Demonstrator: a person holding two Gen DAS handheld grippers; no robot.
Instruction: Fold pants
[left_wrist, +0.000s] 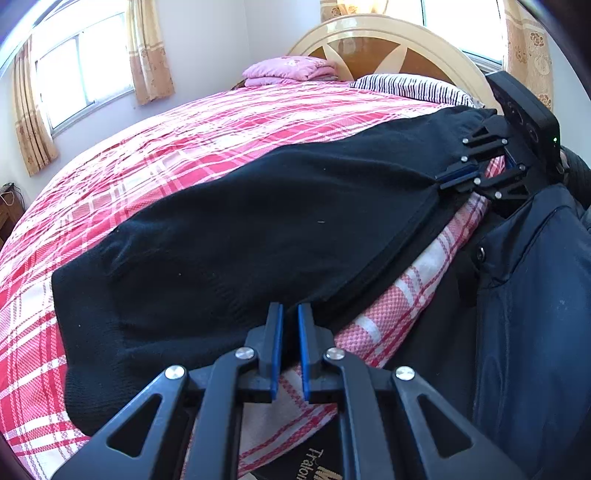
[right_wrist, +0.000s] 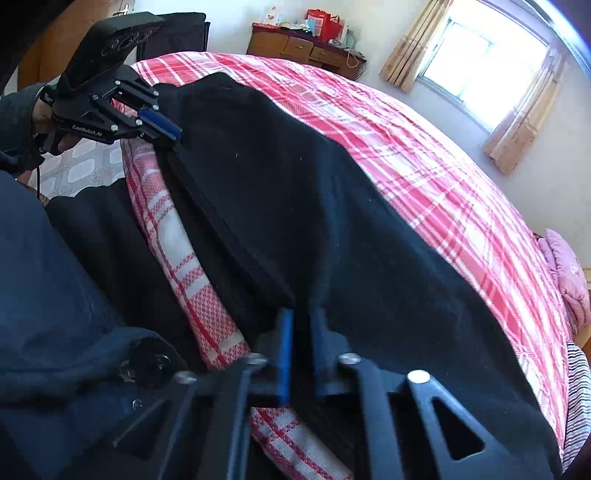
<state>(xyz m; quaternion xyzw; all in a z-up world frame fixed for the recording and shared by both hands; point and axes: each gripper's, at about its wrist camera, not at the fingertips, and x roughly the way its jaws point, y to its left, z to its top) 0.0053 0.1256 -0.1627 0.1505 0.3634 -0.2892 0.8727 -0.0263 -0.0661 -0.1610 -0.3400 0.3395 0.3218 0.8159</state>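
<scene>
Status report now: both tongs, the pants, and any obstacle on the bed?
Left tongs shut on near edge of black pants. Right tongs shut on same edge, farther along. Pants lie across plaid bed cover. Nothing in the way.

You are working in a home bedroom. A bed (left_wrist: 184, 140) with red plaid cover, curved headboard (left_wrist: 373, 44) and striped pillow (left_wrist: 410, 86) fills it; curtained windows (left_wrist: 81, 70) and a cluttered wooden dresser (right_wrist: 299, 46) line the walls.

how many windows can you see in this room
2 in the left wrist view: one window on the left wall, another window behind the headboard. The right wrist view shows one window, probably one of these. Others may be hidden.
</scene>
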